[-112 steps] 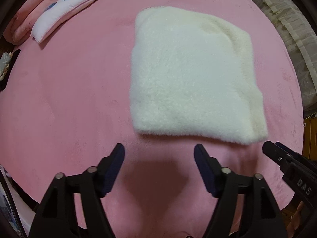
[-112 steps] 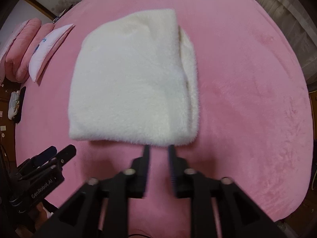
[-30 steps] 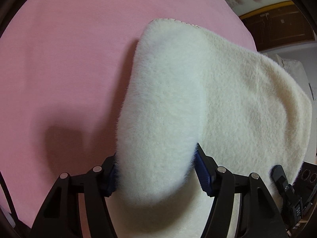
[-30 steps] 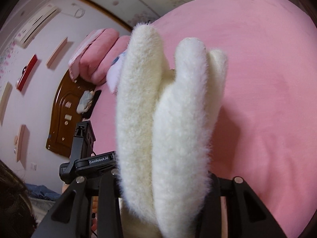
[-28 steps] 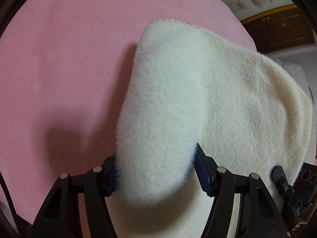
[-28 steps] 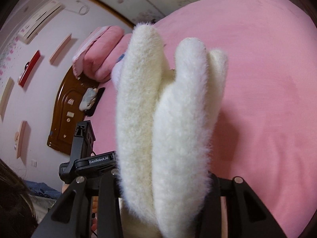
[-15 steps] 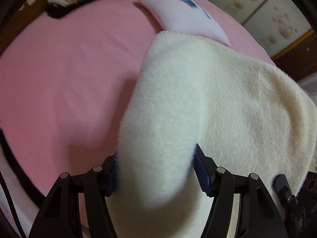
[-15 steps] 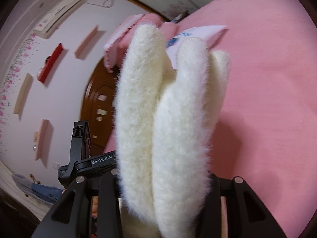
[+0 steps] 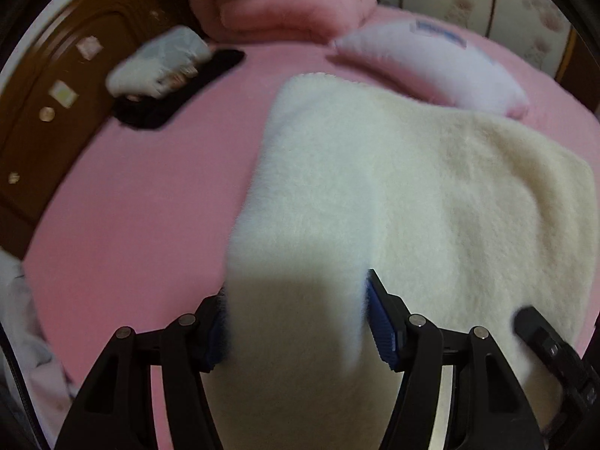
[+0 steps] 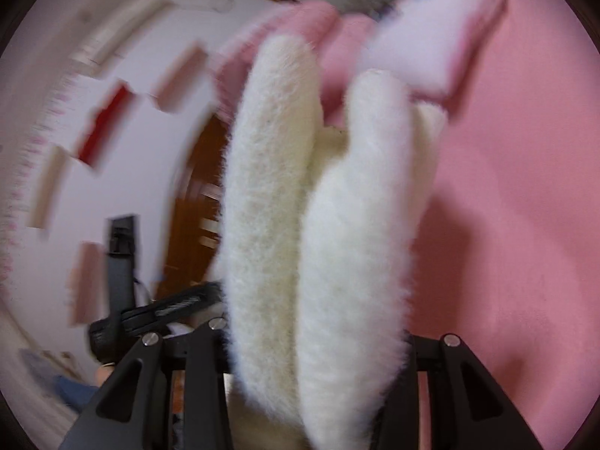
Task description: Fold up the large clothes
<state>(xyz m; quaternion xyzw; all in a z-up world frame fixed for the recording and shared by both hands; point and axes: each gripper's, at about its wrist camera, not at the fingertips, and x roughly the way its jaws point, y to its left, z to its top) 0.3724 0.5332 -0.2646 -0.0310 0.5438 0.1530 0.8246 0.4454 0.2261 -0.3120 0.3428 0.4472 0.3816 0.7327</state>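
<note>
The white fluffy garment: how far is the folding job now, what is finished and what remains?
Done: the white fluffy garment already looks folded into several thick layers, seen edge-on in the right wrist view. In hand: the left gripper and the right gripper each have their jaws clamped on the bundle, which is lifted off the pink bed cover. Left: probably only to set it down, perhaps near the pillow, and release.

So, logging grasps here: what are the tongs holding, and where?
Both hold the folded white fleece: left tongs and right tongs each clamp a thick folded edge.
</note>
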